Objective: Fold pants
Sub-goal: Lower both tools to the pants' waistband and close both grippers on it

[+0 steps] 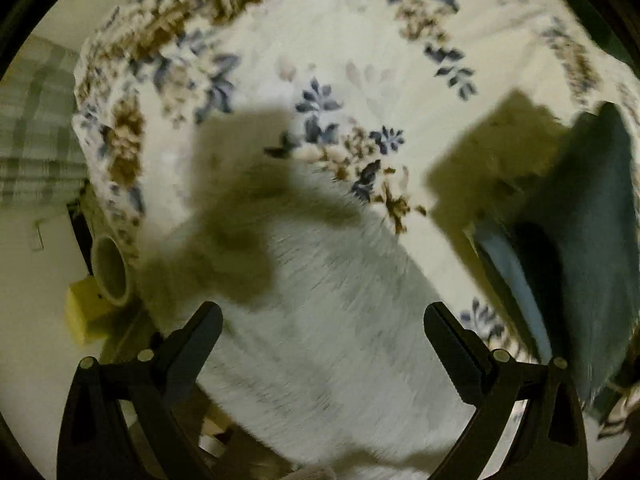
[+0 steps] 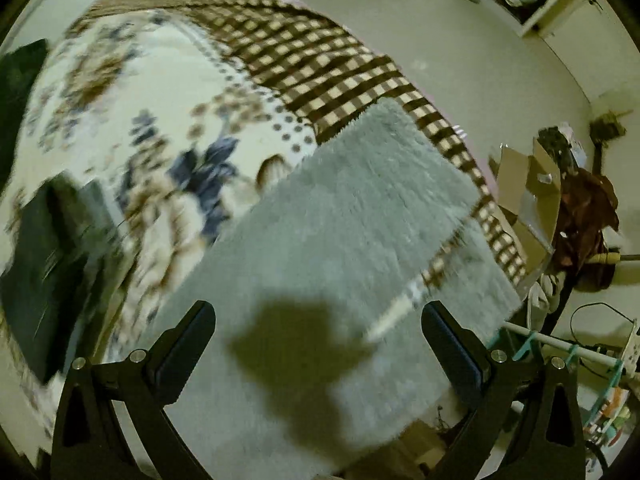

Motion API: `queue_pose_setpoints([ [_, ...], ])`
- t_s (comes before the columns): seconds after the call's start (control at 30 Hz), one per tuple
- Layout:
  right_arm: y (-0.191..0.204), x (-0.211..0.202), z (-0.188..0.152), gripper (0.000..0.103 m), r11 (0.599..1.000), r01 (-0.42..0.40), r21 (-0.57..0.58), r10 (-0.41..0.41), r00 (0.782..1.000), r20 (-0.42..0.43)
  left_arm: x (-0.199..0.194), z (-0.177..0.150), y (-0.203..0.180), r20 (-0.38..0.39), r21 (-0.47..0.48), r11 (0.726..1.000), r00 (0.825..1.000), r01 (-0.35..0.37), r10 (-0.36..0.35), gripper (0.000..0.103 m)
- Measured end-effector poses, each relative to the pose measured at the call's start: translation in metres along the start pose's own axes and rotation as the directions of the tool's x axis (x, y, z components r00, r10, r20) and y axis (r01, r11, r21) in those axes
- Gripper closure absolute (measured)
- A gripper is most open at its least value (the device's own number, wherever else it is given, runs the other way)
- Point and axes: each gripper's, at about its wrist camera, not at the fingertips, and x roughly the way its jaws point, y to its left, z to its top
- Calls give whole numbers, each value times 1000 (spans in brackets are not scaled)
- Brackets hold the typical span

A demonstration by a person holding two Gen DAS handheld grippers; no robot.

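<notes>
Both grippers, left (image 1: 322, 320) and right (image 2: 318, 318), gape wide, empty. Fluffy pale-grey pants (image 2: 340, 232) lie below us on floral bedspread (image 1: 340, 32), stretching toward 1 o'clock. We judge: grab matching edges, fold evenly.

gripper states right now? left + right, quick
Left gripper: open, holding nothing, above the fuzzy grey pants.
Right gripper: open, holding nothing, above the same pants on the bed.

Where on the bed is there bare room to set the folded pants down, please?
Free: the floral blanket between the fluffy grey pants and the dark folded garments, under the open left gripper. Crowded: the checked blanket edge, where the pants overhang by the open right gripper.
</notes>
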Motion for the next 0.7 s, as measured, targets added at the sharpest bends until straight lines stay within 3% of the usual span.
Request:
queue_pose_setpoints([
  [0.13,18,67,42,0,998,44,45,-41,997,-58,56,27,-19,-67,-60,998,997,-27,23,0],
  [0.27,23,119,71,0,989,86,118,-73,991,-109,96,49,-29,-73,-57,995,994,-80,76,1],
  [0.33,25,142,83,0,982,103,159,-83,988,-129,110,57,-29,-65,-51,994,993,-100,97,5],
  [0.4,28,158,92,0,977,123,175,-99,985,-139,122,64,-27,-53,-44,992,992,-120,117,21],
  [0.47,31,171,98,0,974,146,175,-123,983,-138,129,67,-23,-49,-38,994,994,-103,101,61],
  [0.53,34,186,104,3,971,167,172,-142,979,-146,130,66,-15,-21,-35,996,997,-80,79,86],
  [0.57,34,191,105,7,970,165,178,-138,978,-155,127,64,-9,5,-34,997,998,-68,68,97],
  [0.63,36,197,105,25,975,140,175,-114,982,-151,120,61,6,38,-43,999,999,-6,8,99],
  [0.67,36,195,103,46,978,134,161,-112,984,-140,114,58,15,56,-47,998,998,32,-29,99],
  [0.7,40,192,102,73,982,138,129,-122,985,-121,109,56,23,71,-47,997,996,65,-62,100],
])
